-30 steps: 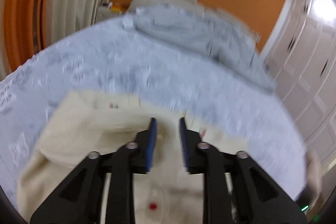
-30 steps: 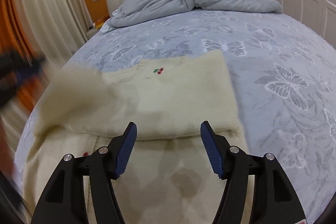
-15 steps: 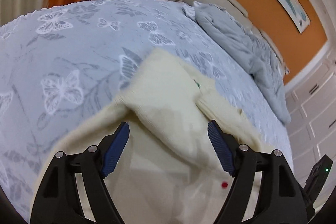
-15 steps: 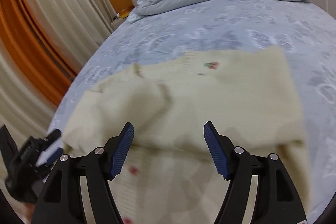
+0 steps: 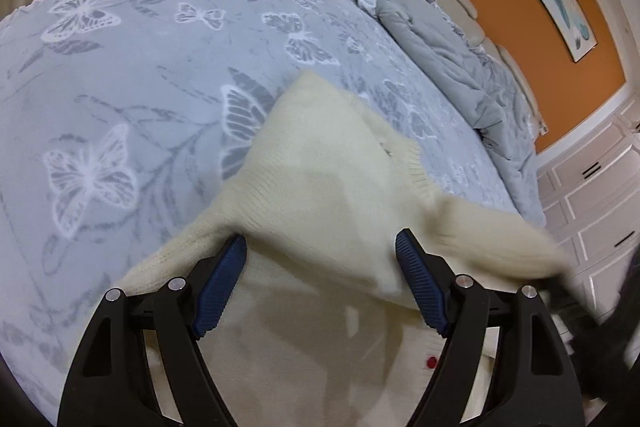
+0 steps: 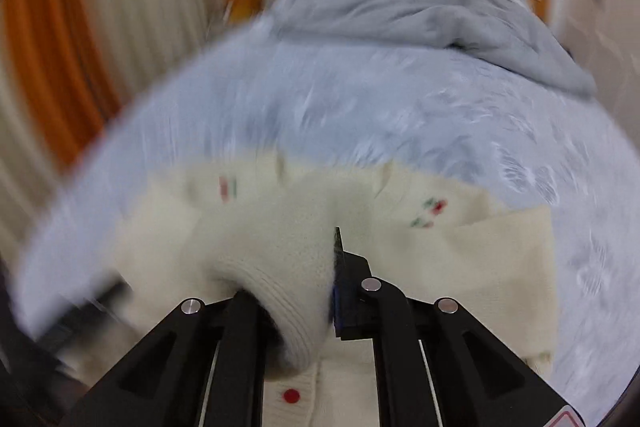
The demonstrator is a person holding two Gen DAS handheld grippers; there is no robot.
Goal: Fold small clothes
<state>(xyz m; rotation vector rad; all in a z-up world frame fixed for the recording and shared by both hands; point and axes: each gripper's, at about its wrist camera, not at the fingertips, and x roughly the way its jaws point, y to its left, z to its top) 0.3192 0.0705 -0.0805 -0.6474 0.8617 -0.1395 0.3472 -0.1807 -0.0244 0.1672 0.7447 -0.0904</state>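
Left wrist: our left gripper (image 5: 320, 281) is spread wide, gripping nothing, above the cream cardigan (image 5: 312, 187) on the butterfly bedspread (image 5: 120, 87). Right wrist, blurred: our right gripper (image 6: 298, 291) is clamped on a sleeve cuff (image 6: 296, 307), lifted over the cardigan body.

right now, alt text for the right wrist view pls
The right gripper is shut on a ribbed sleeve of a cream knit cardigan lying on a butterfly-print bedspread. The picture is motion-blurred; a grey duvet is heaped beyond.
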